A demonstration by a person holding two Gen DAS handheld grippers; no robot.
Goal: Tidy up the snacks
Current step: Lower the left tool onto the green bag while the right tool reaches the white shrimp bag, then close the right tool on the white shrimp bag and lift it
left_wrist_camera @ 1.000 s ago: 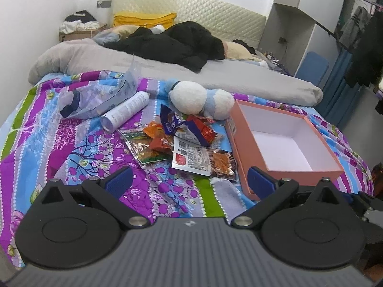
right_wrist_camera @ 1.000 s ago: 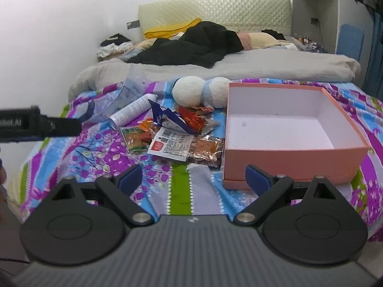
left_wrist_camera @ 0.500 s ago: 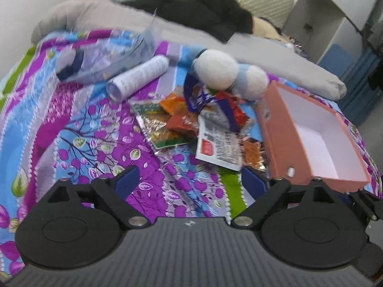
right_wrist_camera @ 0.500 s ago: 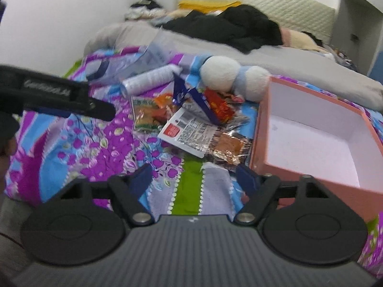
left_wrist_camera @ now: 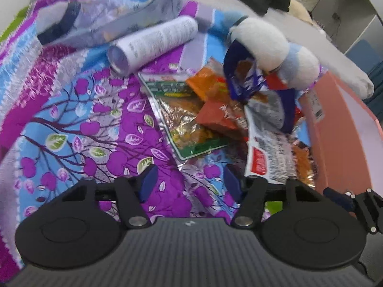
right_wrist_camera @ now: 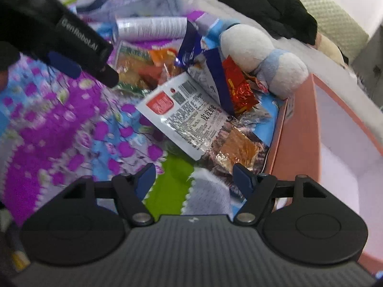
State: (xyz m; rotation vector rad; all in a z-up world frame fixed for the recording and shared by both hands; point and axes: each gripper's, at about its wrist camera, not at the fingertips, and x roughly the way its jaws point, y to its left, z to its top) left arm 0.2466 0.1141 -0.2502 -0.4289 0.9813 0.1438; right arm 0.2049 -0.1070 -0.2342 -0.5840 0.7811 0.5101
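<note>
A pile of snack packets lies on the bedspread: a green-edged clear packet (left_wrist_camera: 186, 117), orange packets (left_wrist_camera: 215, 110), a dark blue bag (left_wrist_camera: 241, 81) and a white packet with a red label (right_wrist_camera: 189, 117). An open pink box (right_wrist_camera: 296, 129) with a white inside stands right of the pile. My left gripper (left_wrist_camera: 190, 183) is open and empty, just before the green-edged packet. My right gripper (right_wrist_camera: 194, 178) is open and empty, close to a brown packet (right_wrist_camera: 237, 153) by the box wall. The left gripper also shows in the right wrist view (right_wrist_camera: 71, 47).
A white and blue plush toy (right_wrist_camera: 263, 57) lies behind the pile. A white tube (left_wrist_camera: 153, 45) and a crumpled clear bag (left_wrist_camera: 124, 16) lie at the back left. Black clothing (right_wrist_camera: 263, 4) and a grey duvet lie farther back on the bed.
Both grippers have moved forward and down toward the snack pile. Both sets of jaws stand narrower than before but still apart.
</note>
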